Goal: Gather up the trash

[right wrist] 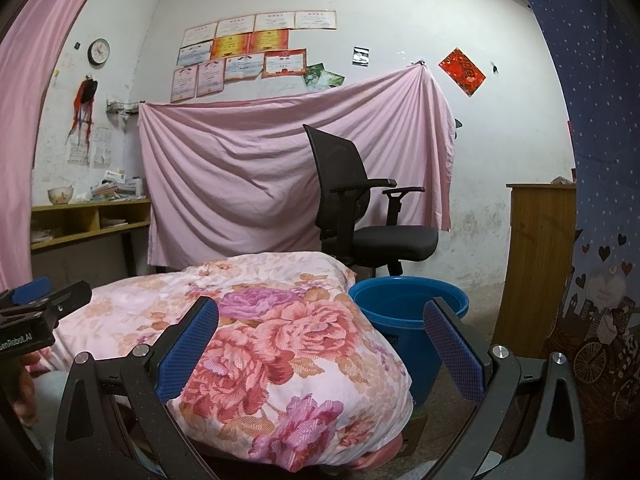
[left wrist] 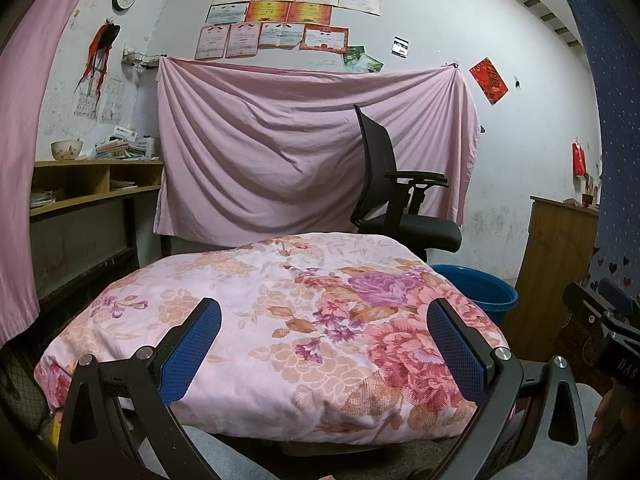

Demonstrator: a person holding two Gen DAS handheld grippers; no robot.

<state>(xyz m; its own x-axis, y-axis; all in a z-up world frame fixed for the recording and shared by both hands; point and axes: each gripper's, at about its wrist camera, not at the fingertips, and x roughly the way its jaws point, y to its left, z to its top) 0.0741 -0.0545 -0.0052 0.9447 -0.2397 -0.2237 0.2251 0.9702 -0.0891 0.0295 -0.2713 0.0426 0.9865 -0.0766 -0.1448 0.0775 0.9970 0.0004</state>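
A blue plastic bucket (right wrist: 404, 320) stands on the floor to the right of a surface covered by a pink floral quilt (right wrist: 264, 320); in the left wrist view the bucket (left wrist: 486, 292) shows behind the quilt's (left wrist: 272, 320) right edge. No trash shows on the quilt. My left gripper (left wrist: 324, 344) hovers open above the quilt's near edge, nothing between its blue pads. My right gripper (right wrist: 320, 344) is open too, over the quilt's right corner with the bucket just beyond. Each gripper appears at the edge of the other's view.
A black office chair (right wrist: 360, 208) stands behind the quilt, in front of a pink sheet (right wrist: 280, 168) hung on the wall. A wooden shelf unit (left wrist: 92, 184) with a bowl and papers is at left. A wooden cabinet (right wrist: 536, 256) and blue patterned curtain (right wrist: 600, 200) are at right.
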